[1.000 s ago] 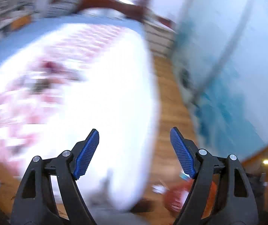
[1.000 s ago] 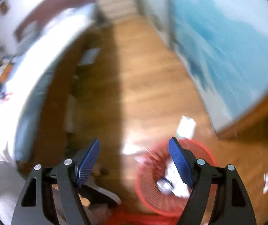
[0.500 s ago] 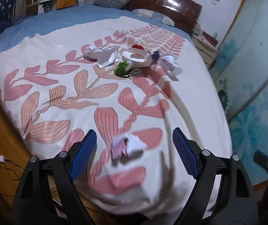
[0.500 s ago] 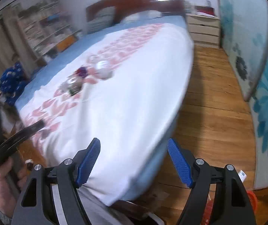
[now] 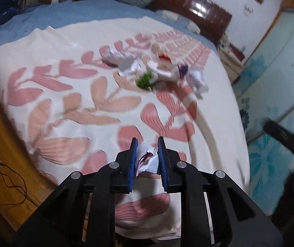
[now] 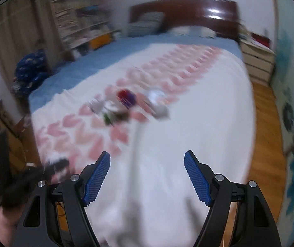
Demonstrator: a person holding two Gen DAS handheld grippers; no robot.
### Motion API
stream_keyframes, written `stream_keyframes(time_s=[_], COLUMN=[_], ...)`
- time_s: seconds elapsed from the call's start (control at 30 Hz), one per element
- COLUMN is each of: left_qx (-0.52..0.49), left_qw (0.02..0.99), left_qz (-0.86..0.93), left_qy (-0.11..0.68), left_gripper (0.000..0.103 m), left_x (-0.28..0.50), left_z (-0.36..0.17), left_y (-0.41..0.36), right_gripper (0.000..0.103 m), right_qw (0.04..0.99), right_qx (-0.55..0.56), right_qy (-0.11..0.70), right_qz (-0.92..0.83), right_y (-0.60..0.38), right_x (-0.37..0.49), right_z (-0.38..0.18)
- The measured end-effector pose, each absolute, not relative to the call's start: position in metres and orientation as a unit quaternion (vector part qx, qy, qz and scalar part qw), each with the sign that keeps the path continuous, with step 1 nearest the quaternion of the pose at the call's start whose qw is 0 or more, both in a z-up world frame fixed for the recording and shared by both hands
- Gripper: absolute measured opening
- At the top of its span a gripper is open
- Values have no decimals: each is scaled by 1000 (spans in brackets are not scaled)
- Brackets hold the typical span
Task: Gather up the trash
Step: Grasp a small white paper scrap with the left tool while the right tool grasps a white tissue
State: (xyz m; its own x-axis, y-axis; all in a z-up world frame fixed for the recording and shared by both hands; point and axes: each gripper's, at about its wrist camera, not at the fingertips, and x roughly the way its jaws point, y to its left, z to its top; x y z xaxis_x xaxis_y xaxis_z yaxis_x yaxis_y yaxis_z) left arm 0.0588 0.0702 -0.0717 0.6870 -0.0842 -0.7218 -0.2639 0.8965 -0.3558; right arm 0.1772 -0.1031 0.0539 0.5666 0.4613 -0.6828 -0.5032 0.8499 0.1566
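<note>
The left gripper (image 5: 147, 144) has just been closing, and its ribbed blue pads (image 5: 132, 160) now pinch a crumpled wad of paper (image 5: 147, 160), white with a pink fold, near the foot end of the bed. The paper is creased and bunched, bulging between the two pads. The gripper tilts downward toward the bedspread (image 5: 68, 47), a soft white cloth printed with broad pink leaf shapes, laid over a blue sheet (image 5: 64, 18).

Farther up the bedspread, well apart from the held wad, lies a loose heap of rubbish (image 5: 157, 70): crumpled white papers, a green scrap, something red and something purple, blurred and hard to tell apart.

The right gripper (image 6: 147, 177) hangs over the foot of the bed, also angled down, its jaws standing wide with nothing between them but the white cloth beyond. A glossy dark wooden headboard (image 6: 188, 12) stands at the far end, and wooden floorboards (image 6: 266, 135) run along the bed's side.
</note>
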Motion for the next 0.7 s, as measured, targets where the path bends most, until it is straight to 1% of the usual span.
stream_keyframes(time_s=[0.13, 0.2, 0.3, 0.33, 0.37, 0.5, 0.53, 0.6, 0.63, 0.67, 0.7], left_qx=[-241, -252, -268, -276, -285, -309, -311, -313, -314, -314, -315], left_qw=[894, 894, 893, 892, 891, 884, 883, 883, 883, 883, 883], left_qz=[63, 76, 85, 89, 90, 91, 91, 87, 86, 84, 84], left_qy=[372, 363, 352, 346, 343, 338, 339, 340, 340, 340, 339], left_gripper=[19, 19, 19, 19, 19, 19, 19, 19, 19, 19, 19], left_x=[54, 51, 51, 51, 51, 54, 55, 59, 59, 61, 61], left_z=[-66, -65, -60, -59, -59, -64, -65, -66, -66, -66, -66], left_y=[101, 122, 146, 155, 164, 181, 182, 184, 183, 184, 184], right_gripper=[74, 74, 72, 67, 60, 58, 55, 42, 25, 11, 9], right_qw=[873, 860, 855, 855, 854, 854, 856, 855, 851, 846, 847], right_qx=[-56, -46, -42, -47, -48, -55, -58, -53, -44, -39, -32], right_qy=[380, 401, 411, 413, 418, 433, 437, 450, 460, 470, 471], right_qz=[302, 312, 313, 309, 307, 283, 271, 252, 251, 249, 244], right_y=[-29, 10, 58, 76, 93, 147, 154, 163, 166, 167, 163], right_x=[215, 235, 254, 259, 265, 291, 298, 313, 320, 324, 325], right_z=[48, 37, 23, 15, 7, -25, -31, -44, -51, -57, -58])
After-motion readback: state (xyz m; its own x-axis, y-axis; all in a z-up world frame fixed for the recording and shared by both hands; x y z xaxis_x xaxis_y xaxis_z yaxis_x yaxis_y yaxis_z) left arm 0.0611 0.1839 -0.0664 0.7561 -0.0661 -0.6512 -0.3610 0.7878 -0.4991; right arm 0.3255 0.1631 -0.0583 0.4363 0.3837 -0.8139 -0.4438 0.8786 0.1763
